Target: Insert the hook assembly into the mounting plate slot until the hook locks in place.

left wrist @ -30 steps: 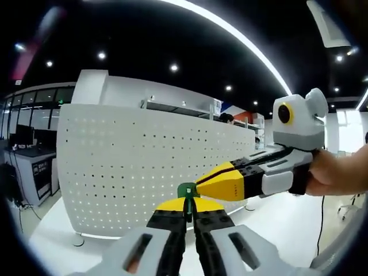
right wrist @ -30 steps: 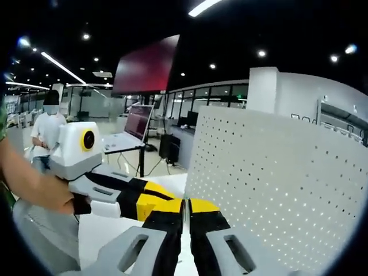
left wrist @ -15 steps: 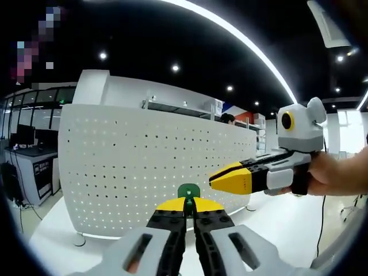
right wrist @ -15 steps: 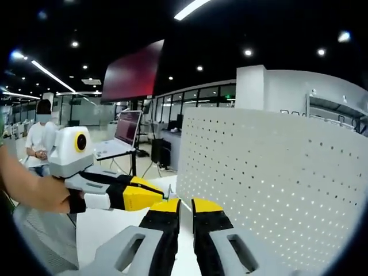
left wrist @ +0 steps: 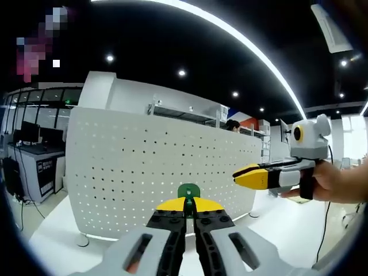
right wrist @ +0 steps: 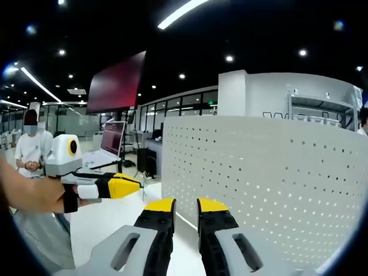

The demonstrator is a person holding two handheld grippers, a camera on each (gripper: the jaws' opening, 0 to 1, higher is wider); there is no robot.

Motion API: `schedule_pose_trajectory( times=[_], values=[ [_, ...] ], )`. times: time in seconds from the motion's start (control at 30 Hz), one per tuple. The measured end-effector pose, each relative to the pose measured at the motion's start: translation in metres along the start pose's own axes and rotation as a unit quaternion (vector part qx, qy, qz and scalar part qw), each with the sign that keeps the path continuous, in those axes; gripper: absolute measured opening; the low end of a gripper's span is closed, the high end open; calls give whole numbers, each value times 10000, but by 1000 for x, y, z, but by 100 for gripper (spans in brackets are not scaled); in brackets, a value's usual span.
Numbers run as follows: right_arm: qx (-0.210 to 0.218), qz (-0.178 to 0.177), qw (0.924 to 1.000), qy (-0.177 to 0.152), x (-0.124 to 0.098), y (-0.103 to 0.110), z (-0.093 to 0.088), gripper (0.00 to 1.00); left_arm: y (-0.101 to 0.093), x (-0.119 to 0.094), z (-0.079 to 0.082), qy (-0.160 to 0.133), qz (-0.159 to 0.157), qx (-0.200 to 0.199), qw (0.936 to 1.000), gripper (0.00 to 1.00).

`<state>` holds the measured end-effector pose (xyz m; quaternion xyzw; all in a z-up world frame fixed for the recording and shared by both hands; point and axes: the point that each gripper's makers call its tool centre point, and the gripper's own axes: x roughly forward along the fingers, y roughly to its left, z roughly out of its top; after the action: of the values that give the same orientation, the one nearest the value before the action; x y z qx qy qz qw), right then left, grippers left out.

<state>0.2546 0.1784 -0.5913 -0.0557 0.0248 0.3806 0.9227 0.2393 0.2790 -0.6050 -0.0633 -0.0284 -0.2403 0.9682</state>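
At six o'clock in the left gripper view, the left gripper [left wrist: 188, 208] is pinching a small green hook assembly [left wrist: 188, 191] between its yellow-tipped jaws, which are pressed together on it. Beyond it, spreading from nine o'clock to three o'clock, a white perforated mounting plate [left wrist: 144, 172] is standing upright on a white table [left wrist: 52, 247]. At three o'clock, the right gripper [left wrist: 244, 176] is hanging well apart from the hook, held by a hand [left wrist: 339, 184]. In the right gripper view its jaws are standing slightly apart with nothing between them, facing the plate [right wrist: 259, 178]. To seat the hook well, the left gripper is probably best keeping the green piece level and square to one hole, pressing straight in until it catches, while the free gripper is steadying the plate.
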Motion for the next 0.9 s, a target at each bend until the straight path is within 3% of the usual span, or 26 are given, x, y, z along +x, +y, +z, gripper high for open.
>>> schedule_pose_trajectory(
  times=[0.67, 0.9],
  values=[
    [360, -218, 9990, -141, -30, -15, 8, 36, 21, -8, 29, -300, 258, 88, 9992, 3],
    [347, -343, 9986, -202, -39, -19, 12, 45, 37, -10, 44, -431, 447, 137, 9980, 3]
  ],
)
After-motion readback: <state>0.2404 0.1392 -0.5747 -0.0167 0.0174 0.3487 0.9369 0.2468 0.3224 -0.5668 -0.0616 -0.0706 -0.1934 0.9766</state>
